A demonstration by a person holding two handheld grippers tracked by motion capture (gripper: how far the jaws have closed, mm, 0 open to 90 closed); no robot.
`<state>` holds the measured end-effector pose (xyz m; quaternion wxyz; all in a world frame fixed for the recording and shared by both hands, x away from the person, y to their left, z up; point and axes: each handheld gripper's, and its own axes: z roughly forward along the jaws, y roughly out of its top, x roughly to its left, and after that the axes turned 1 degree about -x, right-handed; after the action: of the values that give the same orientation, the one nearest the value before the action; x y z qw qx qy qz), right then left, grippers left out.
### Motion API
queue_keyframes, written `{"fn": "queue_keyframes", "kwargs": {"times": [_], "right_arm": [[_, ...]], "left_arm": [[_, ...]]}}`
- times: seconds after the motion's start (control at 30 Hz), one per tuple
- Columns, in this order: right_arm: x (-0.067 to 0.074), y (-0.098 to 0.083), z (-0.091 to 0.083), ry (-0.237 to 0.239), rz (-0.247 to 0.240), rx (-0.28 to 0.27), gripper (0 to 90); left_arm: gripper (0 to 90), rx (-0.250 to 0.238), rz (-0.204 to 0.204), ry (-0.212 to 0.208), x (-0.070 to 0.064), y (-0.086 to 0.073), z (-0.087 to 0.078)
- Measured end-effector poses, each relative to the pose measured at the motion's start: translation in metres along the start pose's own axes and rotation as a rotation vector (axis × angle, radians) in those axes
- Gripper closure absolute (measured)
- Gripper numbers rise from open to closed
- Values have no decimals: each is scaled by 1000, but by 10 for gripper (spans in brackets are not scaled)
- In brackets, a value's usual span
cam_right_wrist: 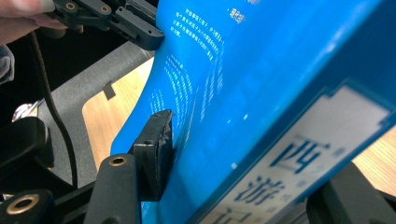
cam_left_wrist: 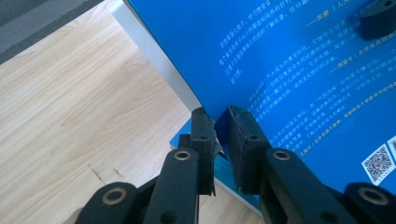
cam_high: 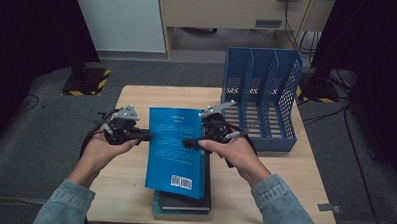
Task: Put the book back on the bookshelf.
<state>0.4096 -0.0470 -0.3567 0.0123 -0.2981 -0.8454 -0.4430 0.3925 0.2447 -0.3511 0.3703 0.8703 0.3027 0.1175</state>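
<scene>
A: Where is the bright blue paperback book (cam_high: 176, 150)?

B: Lifted over a dark book stack (cam_high: 183, 201), long axis running away from the person; left fingers (cam_left_wrist: 204, 135) clamp its left edge, right fingers (cam_right_wrist: 156, 144) its spine, blue slotted file rack (cam_high: 261, 96) to the right.

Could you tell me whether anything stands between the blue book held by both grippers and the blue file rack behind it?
Nothing visible does. The blue book is held above the stack, and the bare table leads to the file rack, whose slots appear empty.

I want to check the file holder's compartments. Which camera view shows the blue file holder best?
The high view shows it best: the blue file holder stands whole at the table's far right, dividers visible. The left gripper view and right gripper view look closely at the blue book instead.
</scene>
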Motion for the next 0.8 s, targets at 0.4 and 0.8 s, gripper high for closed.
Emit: {"fn": "queue_keyframes", "kwargs": {"times": [0.4, 0.8], "right_arm": [[1, 8, -7, -19, -21, -12, 490], [-9, 31, -18, -63, -60, -36, 539]], "left_arm": [[806, -1, 13, 1, 0, 7, -4], [813, -7, 46, 43, 10, 33, -6]]}}
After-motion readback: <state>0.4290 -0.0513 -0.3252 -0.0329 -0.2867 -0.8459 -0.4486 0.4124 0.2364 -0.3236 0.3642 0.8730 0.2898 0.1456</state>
